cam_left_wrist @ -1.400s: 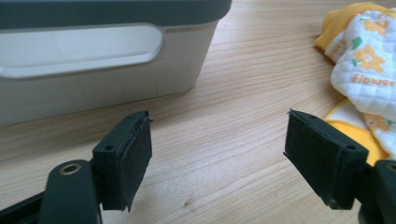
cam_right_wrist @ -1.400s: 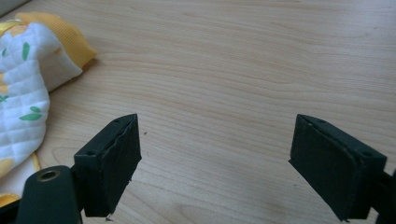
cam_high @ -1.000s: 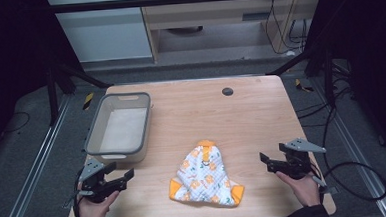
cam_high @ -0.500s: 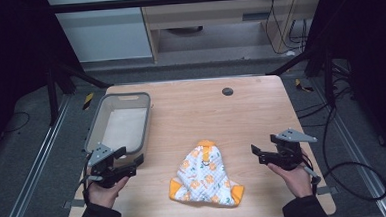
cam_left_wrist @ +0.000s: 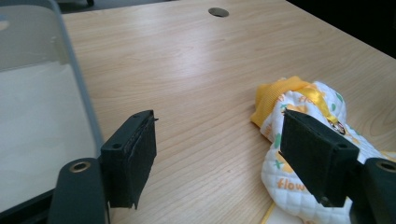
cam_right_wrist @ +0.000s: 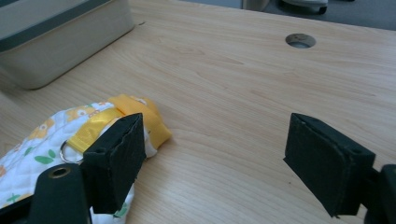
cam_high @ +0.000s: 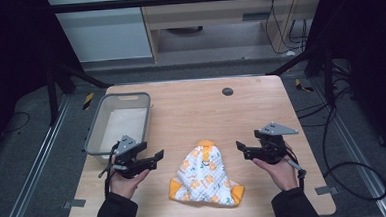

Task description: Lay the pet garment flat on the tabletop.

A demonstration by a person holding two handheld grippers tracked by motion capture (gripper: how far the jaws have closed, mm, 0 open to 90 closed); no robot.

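A quilted white cloth item with orange flower print and yellow trim lies crumpled on the wooden table, near the front middle. It has a yellow strap with a metal ring. My left gripper hovers just left of the cloth, open and empty, and the cloth sits behind its right jaw. My right gripper is just right of the cloth, also open and empty, with the cloth by its left jaw.
A grey plastic bin, empty inside, stands at the table's left side, close behind my left gripper. A round cable hole sits in the far tabletop. Cables trail on the floor at the right.
Both grippers have moved forward and inward from the table's front corners toward the cloth. The cloth and bin have not moved.
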